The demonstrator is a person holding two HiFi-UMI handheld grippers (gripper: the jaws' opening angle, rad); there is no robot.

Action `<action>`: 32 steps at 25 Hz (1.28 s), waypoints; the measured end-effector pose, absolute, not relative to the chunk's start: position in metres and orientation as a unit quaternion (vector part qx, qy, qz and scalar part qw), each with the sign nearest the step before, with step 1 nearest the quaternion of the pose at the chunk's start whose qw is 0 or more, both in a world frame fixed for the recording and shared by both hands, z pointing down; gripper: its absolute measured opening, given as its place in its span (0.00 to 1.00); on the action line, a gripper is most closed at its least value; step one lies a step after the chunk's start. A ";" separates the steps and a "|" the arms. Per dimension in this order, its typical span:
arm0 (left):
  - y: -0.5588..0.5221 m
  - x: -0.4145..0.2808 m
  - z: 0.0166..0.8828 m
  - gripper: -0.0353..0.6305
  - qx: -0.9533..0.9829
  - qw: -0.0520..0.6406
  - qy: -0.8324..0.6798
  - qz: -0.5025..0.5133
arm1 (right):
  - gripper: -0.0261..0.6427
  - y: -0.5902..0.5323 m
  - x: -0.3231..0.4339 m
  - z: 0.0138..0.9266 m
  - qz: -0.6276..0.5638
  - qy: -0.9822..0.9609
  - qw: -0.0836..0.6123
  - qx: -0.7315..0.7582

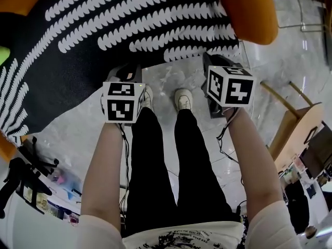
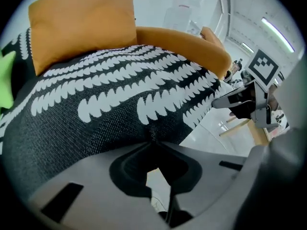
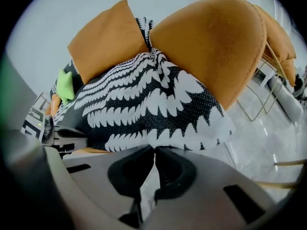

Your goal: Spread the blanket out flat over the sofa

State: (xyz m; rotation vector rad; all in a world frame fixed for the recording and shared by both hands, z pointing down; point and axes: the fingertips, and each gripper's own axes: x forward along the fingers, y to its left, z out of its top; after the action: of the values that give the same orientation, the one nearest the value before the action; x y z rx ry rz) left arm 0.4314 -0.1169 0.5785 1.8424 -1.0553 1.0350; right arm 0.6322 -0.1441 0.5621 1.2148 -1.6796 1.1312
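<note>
A black blanket [image 1: 119, 30] with rows of white leaf shapes lies over the orange sofa [image 1: 249, 9] and hangs over the seat's front edge. Below the head camera, my left gripper [image 1: 126, 72] and right gripper [image 1: 213, 60] both reach down to that front hem. Seen from the left gripper [image 2: 152, 141], the jaws are shut on a pinch of the blanket [image 2: 120, 99]. The right gripper [image 3: 154, 148] is likewise shut on the hem of the blanket [image 3: 158, 104], near its white-edged corner. An orange cushion [image 2: 81, 23] rests at the sofa's back.
I stand on a glossy marble floor [image 1: 176, 77], shoes [image 1: 182, 98] close to the sofa front. A wooden chair [image 1: 298, 123] is at the right, a cluttered stand [image 1: 31, 185] at the lower left. Something green [image 3: 64, 86] lies on the sofa's far end.
</note>
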 end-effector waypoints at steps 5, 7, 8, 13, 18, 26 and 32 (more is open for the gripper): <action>-0.099 0.443 0.583 0.12 0.712 0.398 -0.420 0.397 | 0.07 -0.139 0.644 0.563 0.435 -0.658 0.403 0.464; -0.100 0.450 0.588 0.13 0.709 0.399 -0.424 0.396 | 0.07 -0.141 0.652 0.567 0.433 -0.656 0.411 0.461; -0.100 0.452 0.590 0.13 0.708 0.399 -0.425 0.398 | 0.07 -0.142 0.656 0.569 0.437 -0.652 0.412 0.462; -0.097 0.454 0.597 0.07 0.696 0.392 -0.439 0.411 | 0.07 -0.148 0.674 0.575 0.445 -0.633 0.405 0.486; -0.103 0.452 0.605 0.07 0.688 0.392 -0.456 0.406 | 0.07 -0.151 0.672 0.589 0.431 -0.651 0.419 0.465; -0.107 0.456 0.601 0.07 0.677 0.400 -0.464 0.408 | 0.08 -0.155 0.672 0.579 0.431 -0.647 0.431 0.457; -0.093 0.453 0.563 0.07 0.665 0.422 -0.500 0.360 | 0.08 -0.141 0.658 0.537 0.430 -0.655 0.435 0.443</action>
State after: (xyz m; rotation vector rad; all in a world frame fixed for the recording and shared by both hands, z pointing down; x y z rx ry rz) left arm 0.4535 -0.0928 0.5628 1.6653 -1.2514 0.9009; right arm 0.6580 -0.1412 0.5373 1.1040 -1.6316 1.0692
